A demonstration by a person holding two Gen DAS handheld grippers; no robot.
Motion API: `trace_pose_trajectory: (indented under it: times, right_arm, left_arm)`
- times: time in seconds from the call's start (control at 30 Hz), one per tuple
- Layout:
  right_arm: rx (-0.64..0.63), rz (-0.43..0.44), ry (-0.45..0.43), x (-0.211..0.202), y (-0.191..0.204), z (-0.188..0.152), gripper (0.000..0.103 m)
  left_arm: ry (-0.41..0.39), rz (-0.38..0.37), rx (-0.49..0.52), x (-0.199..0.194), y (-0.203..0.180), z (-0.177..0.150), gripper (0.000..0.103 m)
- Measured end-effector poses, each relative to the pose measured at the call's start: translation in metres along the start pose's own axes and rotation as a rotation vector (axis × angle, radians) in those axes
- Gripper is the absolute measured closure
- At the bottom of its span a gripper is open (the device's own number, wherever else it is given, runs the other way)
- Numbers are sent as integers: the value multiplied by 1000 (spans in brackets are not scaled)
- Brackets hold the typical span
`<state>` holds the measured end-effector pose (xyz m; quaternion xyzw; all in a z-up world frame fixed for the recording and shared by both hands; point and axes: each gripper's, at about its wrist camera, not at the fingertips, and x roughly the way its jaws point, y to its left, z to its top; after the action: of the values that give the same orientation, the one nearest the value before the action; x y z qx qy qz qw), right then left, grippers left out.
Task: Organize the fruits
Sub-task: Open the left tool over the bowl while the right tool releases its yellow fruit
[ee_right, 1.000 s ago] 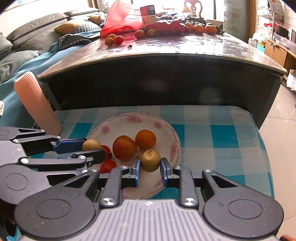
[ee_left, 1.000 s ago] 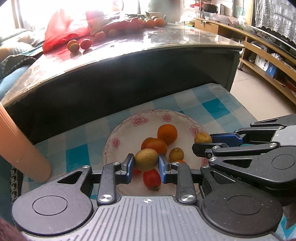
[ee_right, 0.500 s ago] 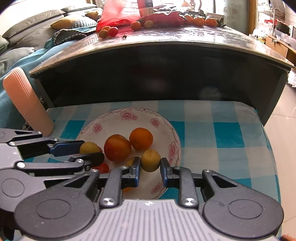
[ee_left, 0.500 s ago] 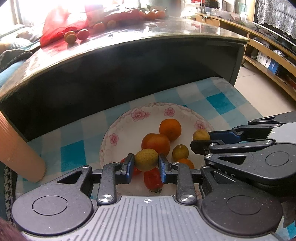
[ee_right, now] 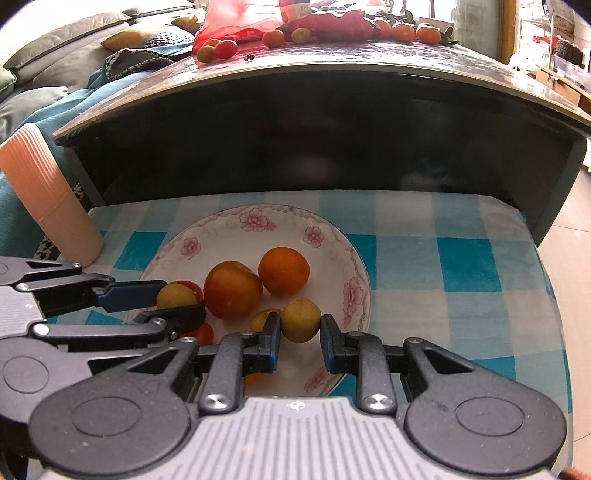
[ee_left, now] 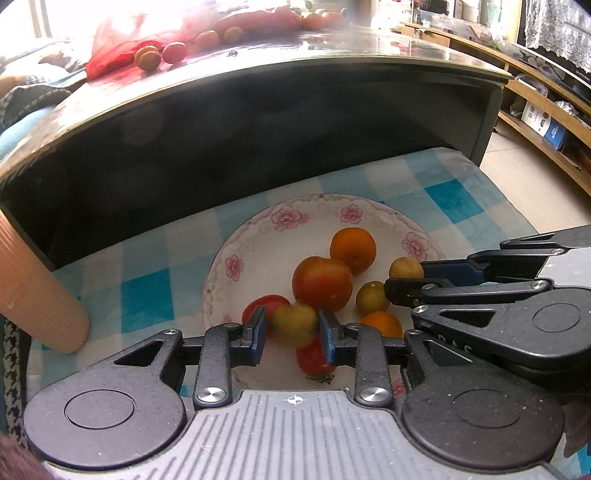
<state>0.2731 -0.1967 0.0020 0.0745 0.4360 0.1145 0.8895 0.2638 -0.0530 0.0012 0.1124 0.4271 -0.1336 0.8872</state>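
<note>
A flowered white plate (ee_left: 258, 254) (ee_right: 258, 221) on the blue-checked cloth holds an orange (ee_left: 352, 247), a big red-orange fruit (ee_left: 321, 282), tomatoes and small yellow-green fruits. My left gripper (ee_left: 291, 328) hangs low over the plate's near side. Its jaws are opening, and the yellow-green fruit (ee_left: 293, 323) between them looks blurred, with a gap at the left pad. Over the plate's right part, my right gripper (ee_right: 300, 332) is shut on another yellow-green fruit (ee_right: 301, 319). Each gripper also shows side-on in the other's view.
A dark coffee table (ee_right: 332, 74) rises just behind the plate, with a red bag (ee_right: 236, 22) and more fruit (ee_left: 147, 59) on its top. A peach ribbed cylinder (ee_left: 33, 291) stands at the left. Wooden shelves (ee_left: 546, 110) run along the right.
Both grippers have sunk closer to the plate. The left jaws have parted slightly and their fruit is now blurred and loose. The right gripper still holds its fruit.
</note>
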Motion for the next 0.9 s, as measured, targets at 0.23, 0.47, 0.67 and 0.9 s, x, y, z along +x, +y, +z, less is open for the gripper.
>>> trace_pose_trajectory:
  times: [0.23,0.47,0.67,0.9]
  right_arm:
    - [8,-2,-6,0,-1,-1,63]
    - [17,5,-7,-2,-3,0,63]
    - [26,11,-13,-5,-4,2,62]
    - [39,21,-11,-6,-6,3,60]
  left_arm:
    - [-5,17,-2,0,2,0,55]
    - [-13,19,-12,-3,6,1,48]
    - [-20,19,-19,-6,8,1,45]
    - [-28,17,-25,-9,9,3,44]
